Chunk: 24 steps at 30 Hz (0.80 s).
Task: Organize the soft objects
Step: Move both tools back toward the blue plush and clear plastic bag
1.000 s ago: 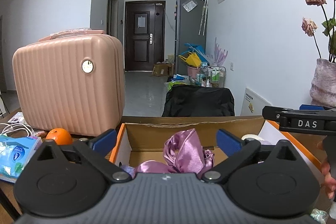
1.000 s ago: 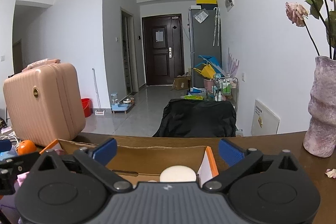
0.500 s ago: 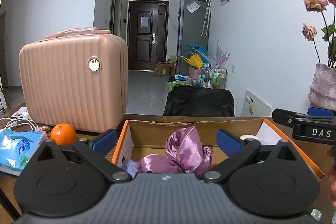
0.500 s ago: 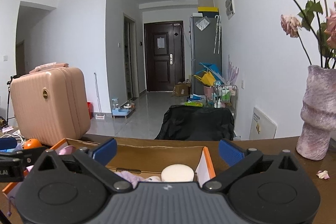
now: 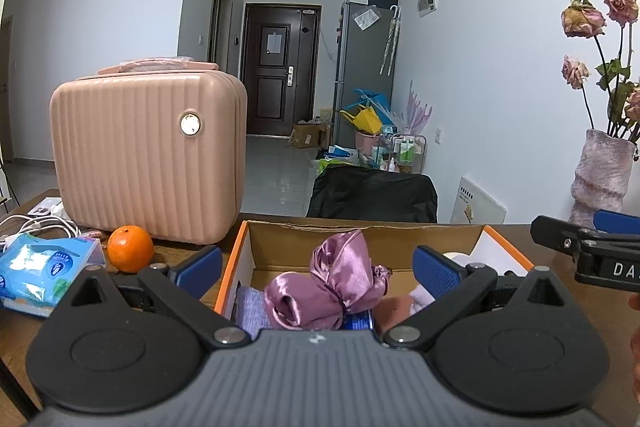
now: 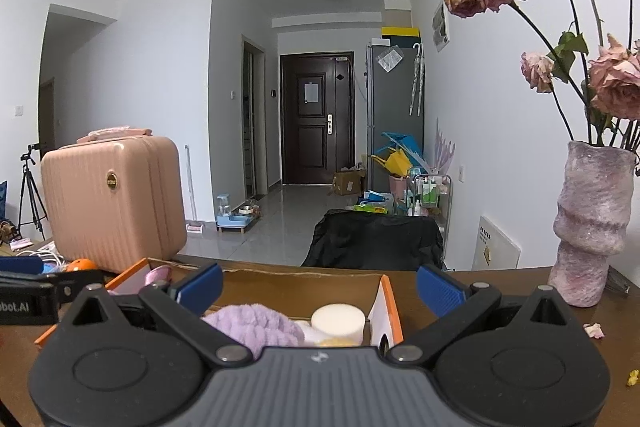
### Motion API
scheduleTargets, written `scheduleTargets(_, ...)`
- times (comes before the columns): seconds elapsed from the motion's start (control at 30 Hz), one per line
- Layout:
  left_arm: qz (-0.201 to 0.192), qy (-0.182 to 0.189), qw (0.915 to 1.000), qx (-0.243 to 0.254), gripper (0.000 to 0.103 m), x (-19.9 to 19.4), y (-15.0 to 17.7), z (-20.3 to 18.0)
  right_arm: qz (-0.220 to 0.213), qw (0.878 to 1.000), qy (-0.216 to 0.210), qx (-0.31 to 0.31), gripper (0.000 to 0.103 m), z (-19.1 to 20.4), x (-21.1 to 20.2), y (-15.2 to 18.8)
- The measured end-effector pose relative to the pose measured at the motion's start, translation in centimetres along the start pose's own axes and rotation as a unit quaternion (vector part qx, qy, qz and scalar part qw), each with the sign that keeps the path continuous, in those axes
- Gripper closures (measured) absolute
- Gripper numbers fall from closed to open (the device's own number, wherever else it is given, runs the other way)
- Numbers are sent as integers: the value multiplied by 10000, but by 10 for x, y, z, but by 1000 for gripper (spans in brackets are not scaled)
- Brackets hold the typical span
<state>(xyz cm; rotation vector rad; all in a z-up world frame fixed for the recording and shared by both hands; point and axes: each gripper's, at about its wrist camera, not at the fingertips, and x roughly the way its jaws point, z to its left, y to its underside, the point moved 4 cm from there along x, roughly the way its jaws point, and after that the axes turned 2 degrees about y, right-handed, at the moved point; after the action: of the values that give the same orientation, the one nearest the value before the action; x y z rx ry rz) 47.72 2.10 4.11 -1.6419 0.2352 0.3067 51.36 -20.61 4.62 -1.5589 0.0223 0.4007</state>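
An orange-rimmed cardboard box (image 5: 360, 233) sits on the brown table, straight ahead in both wrist views. A shiny purple satin bow (image 5: 332, 279) lies in it, above a lilac cloth (image 5: 250, 307). From the right wrist I see a fluffy lilac cloth (image 6: 256, 323) and a round cream sponge (image 6: 338, 319) in the box (image 6: 386, 303). My left gripper (image 5: 318, 269) hangs open above the box's near side with nothing between its blue pads. My right gripper (image 6: 320, 285) is open too, empty, over the box's right part. Its side shows at the right edge of the left wrist view.
A pink ribbed suitcase (image 5: 148, 155) stands on the table left of the box, with an orange (image 5: 130, 248), a blue tissue pack (image 5: 44, 267) and white cables beside it. A rough pink vase (image 6: 592, 231) of dried roses stands at the right. A dark-covered chair (image 5: 374, 193) is behind the table.
Both grippers have risen and pulled back a little, so more of the box's inside shows. The fluffy lilac cloth and the sponge are now plainly in view. Both stay open.
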Motion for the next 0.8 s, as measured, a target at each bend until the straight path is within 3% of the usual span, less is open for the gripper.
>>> scheduleTargets(0.8,155,155,9997,66,0,-51,23,-5,232,9997,-21,-122,0,0,-64,28)
